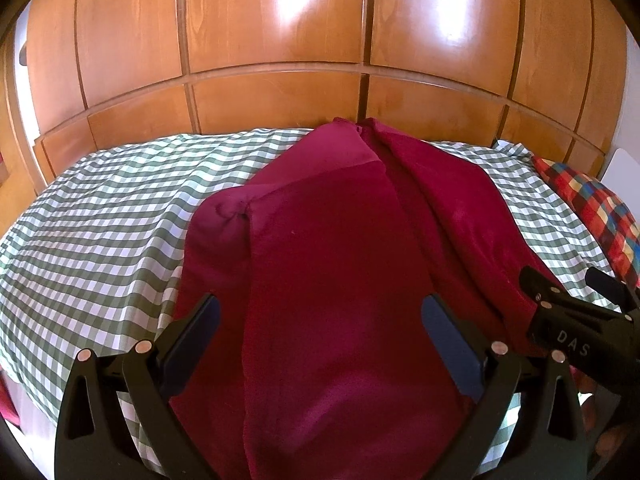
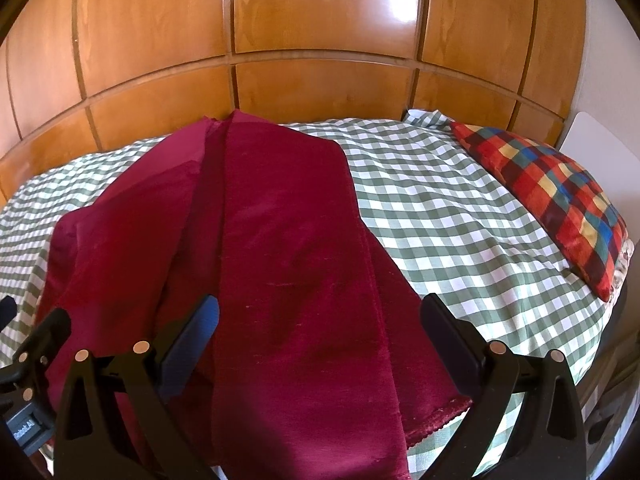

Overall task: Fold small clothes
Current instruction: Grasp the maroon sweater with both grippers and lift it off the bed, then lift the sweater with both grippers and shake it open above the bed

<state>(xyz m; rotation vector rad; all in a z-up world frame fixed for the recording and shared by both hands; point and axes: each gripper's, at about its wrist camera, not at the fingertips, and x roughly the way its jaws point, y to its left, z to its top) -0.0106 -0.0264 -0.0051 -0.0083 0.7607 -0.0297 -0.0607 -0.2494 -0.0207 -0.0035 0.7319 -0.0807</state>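
**Operator:** Checking status: where is the garment, and what are the claws doing?

**Inspector:** The red garment [image 1: 332, 280] lies lengthwise on the bed [image 1: 100, 220], running from the bottom centre of both frames up to the wooden panels [image 1: 276, 20] at the top. The left claw [image 1: 320, 344] sits at the bottom centre of the left wrist view with its fingers spread wide apart, one to each side of the cloth, gripping nothing. The right claw [image 2: 320, 344] stands the same way in its own view: fingers apart, cloth between them, nothing clamped. It also shows at the lower right edge of the left view.

**Operator:** How much folding is complete?

**Inspector:** Judging from the layers, both long sides appear turned inward. In the left view, a flap overlaps the centre, with a bunched corner at the left middle. In the right view, a smooth band [image 2: 292, 260] lies on top down the centre. The result is a long, narrow strip.

**Operator:** What remains?

**Inspector:** Probably the crosswise folds, bringing the near end toward the far end. The bunched corner may need flattening first. A patchwork pillow [image 2: 552, 196] at the upper right of the right view is well apart from the work.
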